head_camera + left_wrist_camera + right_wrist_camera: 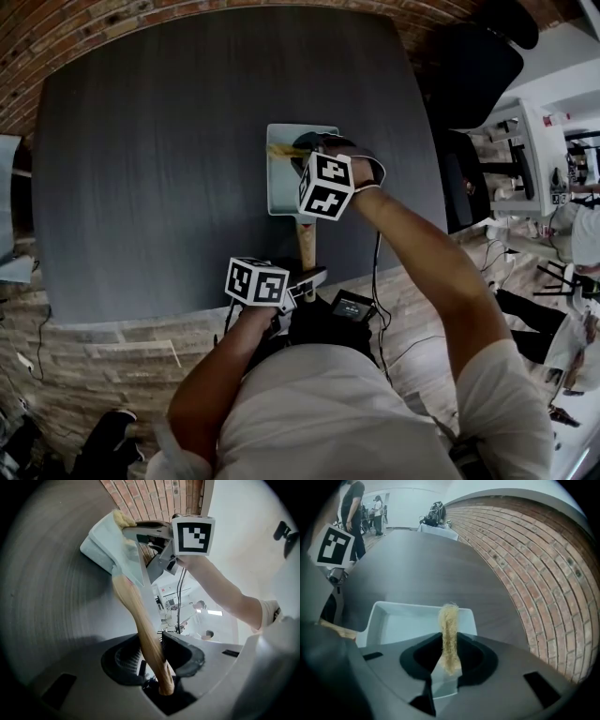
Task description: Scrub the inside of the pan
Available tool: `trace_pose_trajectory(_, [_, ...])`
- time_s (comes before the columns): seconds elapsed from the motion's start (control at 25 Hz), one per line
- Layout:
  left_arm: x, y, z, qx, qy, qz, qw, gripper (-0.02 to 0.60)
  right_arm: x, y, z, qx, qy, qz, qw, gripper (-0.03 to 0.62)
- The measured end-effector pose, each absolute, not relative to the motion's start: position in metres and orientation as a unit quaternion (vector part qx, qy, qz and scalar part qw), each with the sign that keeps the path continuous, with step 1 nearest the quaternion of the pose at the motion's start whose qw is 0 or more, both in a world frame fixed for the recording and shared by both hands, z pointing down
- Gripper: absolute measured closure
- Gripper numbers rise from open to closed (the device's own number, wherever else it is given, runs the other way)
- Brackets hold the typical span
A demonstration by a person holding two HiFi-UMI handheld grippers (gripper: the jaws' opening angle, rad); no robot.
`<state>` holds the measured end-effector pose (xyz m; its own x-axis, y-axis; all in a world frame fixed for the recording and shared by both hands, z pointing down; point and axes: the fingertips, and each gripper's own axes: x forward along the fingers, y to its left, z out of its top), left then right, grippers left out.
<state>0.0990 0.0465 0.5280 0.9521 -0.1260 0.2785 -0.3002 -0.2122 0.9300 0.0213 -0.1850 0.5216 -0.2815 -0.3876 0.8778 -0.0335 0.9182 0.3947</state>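
A white rectangular pan (281, 183) with a pale wooden handle (306, 246) lies on the dark table (159, 159). My left gripper (309, 278) is shut on the handle's near end; in the left gripper view the handle (140, 620) runs out from between the jaws of the left gripper (157, 660) to the pan (101, 541). My right gripper (302, 148) points steeply down over the pan, shut on a yellowish fibrous scrub pad (449, 634) that stands edge-on over the pan's far rim (403, 623). The pad (121, 518) also shows at the pan's far edge.
A brick wall (534, 573) runs along the table's far side. A black chair (478, 66) stands at the table's right end, with desks and cables beyond. People stand far off in the room (351, 508). The table's near edge (141, 314) borders a stone floor.
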Motion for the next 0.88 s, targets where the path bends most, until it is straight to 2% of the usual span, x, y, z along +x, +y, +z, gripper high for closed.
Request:
trace_pose_trajectory(0.28, [0.099, 0.048, 0.529, 0.772, -0.138, 0.068, 0.617, 0.449, 0.025, -0.219, 0.523, 0.17, -0.743, -0.213, 0.612, 0.494])
trace_pose_trajectory(0.56, [0.099, 0.048, 0.528, 0.77, -0.139, 0.068, 0.619, 0.449, 0.028, -0.226, 0.528, 0.192, -0.731, -0.231, 0.613, 0.434])
trace_pose_trajectory(0.88, [0.1, 0.047, 0.526, 0.769, -0.137, 0.063, 0.621, 0.449, 0.022, -0.226, 0.532, 0.179, -0.721, -0.294, 0.602, 0.487])
